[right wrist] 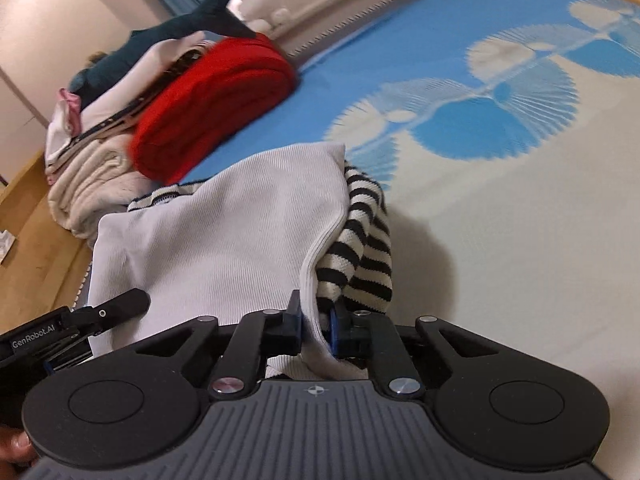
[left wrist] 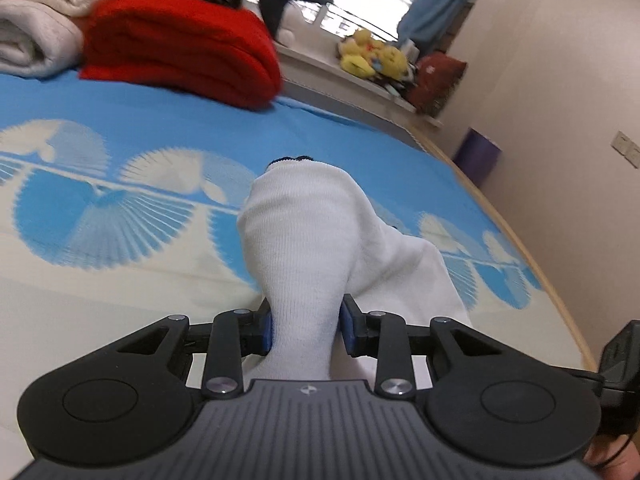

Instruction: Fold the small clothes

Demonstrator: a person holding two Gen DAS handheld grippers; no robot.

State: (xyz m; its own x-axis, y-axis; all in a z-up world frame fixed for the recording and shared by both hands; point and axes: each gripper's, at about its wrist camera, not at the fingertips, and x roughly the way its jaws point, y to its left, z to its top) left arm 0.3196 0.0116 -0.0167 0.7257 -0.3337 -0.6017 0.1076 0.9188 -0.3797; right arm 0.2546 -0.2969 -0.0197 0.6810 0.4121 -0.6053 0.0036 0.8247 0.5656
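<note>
A white ribbed garment rises in a bunched fold from the blue-and-cream patterned bed cover. My left gripper is shut on its near end, with the blue pads pressing in from both sides. In the right wrist view the same white garment drapes over a black-and-white striped garment. My right gripper is shut on the white garment's folded right edge. The striped cloth lies just beyond the right pad; whether it is pinched too I cannot tell. The left gripper's finger shows at the left of that view.
A folded red garment and cream towels are stacked at the far side of the bed, with a dark shark plush behind. Yellow plush toys sit on the sill. A purple box stands by the wall.
</note>
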